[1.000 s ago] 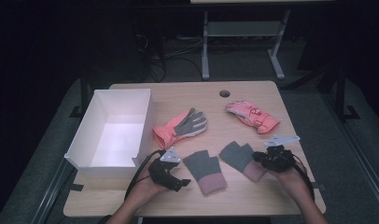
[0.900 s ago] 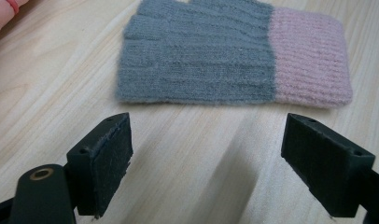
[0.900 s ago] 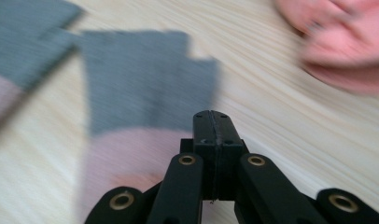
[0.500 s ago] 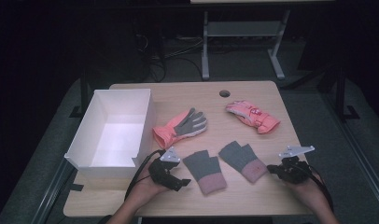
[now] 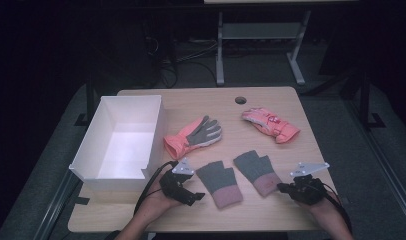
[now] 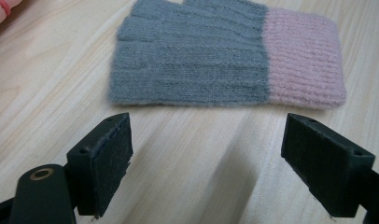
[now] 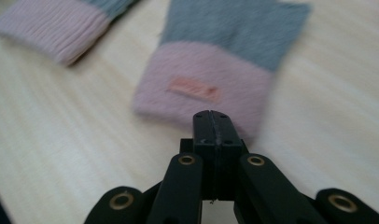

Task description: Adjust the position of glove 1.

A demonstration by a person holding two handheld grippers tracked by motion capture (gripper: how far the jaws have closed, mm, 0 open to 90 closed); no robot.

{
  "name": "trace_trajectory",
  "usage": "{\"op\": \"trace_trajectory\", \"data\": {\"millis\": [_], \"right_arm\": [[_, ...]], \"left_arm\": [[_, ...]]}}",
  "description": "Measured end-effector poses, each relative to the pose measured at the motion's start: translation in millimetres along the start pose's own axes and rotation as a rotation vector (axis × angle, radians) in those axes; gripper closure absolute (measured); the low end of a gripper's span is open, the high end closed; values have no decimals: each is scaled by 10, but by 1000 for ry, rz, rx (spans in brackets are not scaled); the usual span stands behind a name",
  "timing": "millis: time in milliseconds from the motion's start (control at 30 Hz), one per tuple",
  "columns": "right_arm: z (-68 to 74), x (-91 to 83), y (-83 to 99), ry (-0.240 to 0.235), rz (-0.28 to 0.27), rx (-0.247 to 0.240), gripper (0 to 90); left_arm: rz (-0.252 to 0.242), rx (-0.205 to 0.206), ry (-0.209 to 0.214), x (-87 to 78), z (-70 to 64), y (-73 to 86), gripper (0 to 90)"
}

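Observation:
Two grey fingerless gloves with pink cuffs lie flat at the table's near middle, a left one [image 5: 220, 182] and a right one [image 5: 257, 171]. My left gripper [image 5: 195, 195] rests just left of the left glove, open; in the left gripper view this glove [image 6: 225, 60] lies beyond the empty gap of the gripper [image 6: 206, 163]. My right gripper [image 5: 282, 188] sits close to the right glove's cuff, shut on nothing. In the right gripper view its joined tips [image 7: 212, 126] point at the labelled pink cuff [image 7: 211, 77], a short way off it.
A white open box [image 5: 156, 135] stands at the left. An orange glove with a grey palm [image 5: 193, 135] lies mid-table, and a pink padded glove [image 5: 270, 124] lies at the far right. A round cable hole [image 5: 240, 100] marks the back edge.
My right gripper has drawn back from the right glove's cuff toward the near right of the table. The left gripper and all gloves have stayed put.

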State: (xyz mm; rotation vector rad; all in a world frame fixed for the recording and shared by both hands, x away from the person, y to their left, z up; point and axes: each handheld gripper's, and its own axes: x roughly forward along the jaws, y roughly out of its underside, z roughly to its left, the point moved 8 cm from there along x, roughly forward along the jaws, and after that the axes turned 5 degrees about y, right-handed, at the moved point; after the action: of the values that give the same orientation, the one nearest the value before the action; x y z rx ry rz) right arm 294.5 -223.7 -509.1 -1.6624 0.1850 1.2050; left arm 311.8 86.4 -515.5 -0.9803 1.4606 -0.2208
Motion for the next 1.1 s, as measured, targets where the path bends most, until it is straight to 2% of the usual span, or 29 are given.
{"op": "trace_trajectory", "data": {"millis": [67, 133, 167, 200, 267, 333, 367, 400, 500, 567, 600, 667, 733, 800, 933, 1067, 1100], "right_arm": [[-120, 2, -29, 47, -18, 7, 900], [-263, 81, -51, 86, 5, 24, 900], [-263, 81, -51, 86, 5, 24, 900], [-270, 117, -57, 74, 10, 37, 900], [-222, 164, -82, 47, 16, 34, 900], [-67, 185, -120, 8, 21, -3, 900], [-67, 185, -120, 8, 21, -3, 900], [-10, 202, -137, 3, 26, -22, 900], [-16, 184, -178, 6, 10, -19, 898], [-47, 157, -247, 2, -22, -24, 852], [-51, 156, -291, -23, -38, -21, 825], [-53, 218, -437, -63, -59, -57, 796], [-39, 256, -495, -79, -68, -63, 786], [13, 353, -591, -118, -62, -86, 767], [55, 549, -623, -132, -2, -114, 709], [65, 638, -588, -137, 15, -103, 712], [64, 648, -588, -139, 5, -98, 730]], "left_arm": [[0, -1, 1, 4, -2, -1, 160], [8, 10, 1, 2, 5, 3, 160], [7, 9, -1, 4, 4, 2, 160], [7, 7, 1, 2, 0, 1, 160], [3, 7, 1, 1, -3, -1, 160], [3, 5, 2, 1, 1, -1, 160], [4, 6, 2, 3, 3, 1, 160], [6, 9, 1, 4, 3, 2, 160], [0, 8, 3, -1, -13, -2, 160], [-4, 3, 2, 2, -11, -3, 160], [-4, 0, 2, 5, -7, -3, 160], [5, 7, 1, 4, 4, 0, 161], [3, 8, 1, 4, -4, -1, 161], [-2, 4, 3, 9, -15, -3, 161], [7, 17, 4, 4, -1, 9, 161], [-2, 13, 2, 1, 0, 1, 161], [-10, 2, 3, 10, -10, -4, 162]]}}
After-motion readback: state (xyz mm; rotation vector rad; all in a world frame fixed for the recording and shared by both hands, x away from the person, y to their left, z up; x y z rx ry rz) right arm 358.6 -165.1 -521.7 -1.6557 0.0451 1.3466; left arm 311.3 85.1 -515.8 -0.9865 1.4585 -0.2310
